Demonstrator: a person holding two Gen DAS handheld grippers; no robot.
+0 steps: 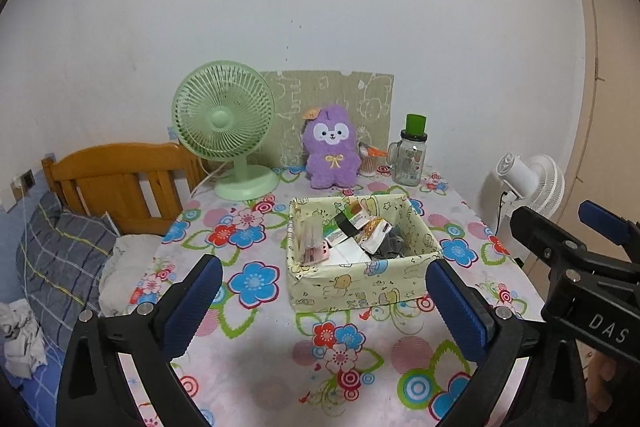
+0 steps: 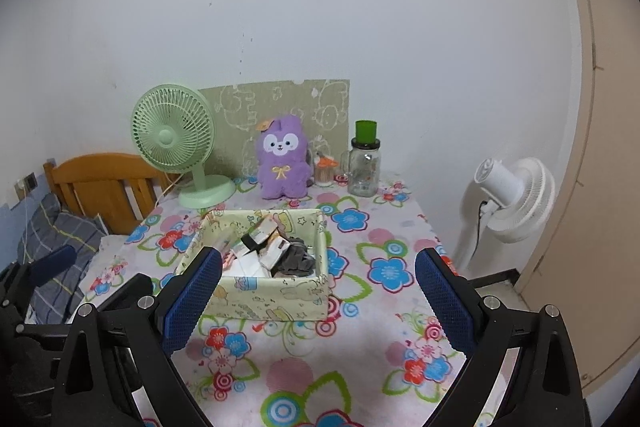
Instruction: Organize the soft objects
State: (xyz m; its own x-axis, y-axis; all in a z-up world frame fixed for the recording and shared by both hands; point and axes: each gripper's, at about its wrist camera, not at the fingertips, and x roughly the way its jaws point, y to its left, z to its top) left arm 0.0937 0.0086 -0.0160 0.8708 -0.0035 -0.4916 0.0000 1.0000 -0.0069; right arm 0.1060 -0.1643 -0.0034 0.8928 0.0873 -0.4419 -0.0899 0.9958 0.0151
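Observation:
A purple plush toy sits upright at the back of the flowered table, against a green cardboard sheet. In front of it stands a pale yellow fabric box with cartoon prints. The box holds several small packets and a crumpled grey cloth. My left gripper hangs open above the table's near side, its blue pads wide apart with nothing between them. My right gripper is open too and holds nothing; it hovers to the right of the left one, short of the box.
A green desk fan stands back left; a glass jar with a green lid and a small cup of swabs stand back right. A white floor fan is beyond the table's right edge. A wooden headboard and pillow lie left.

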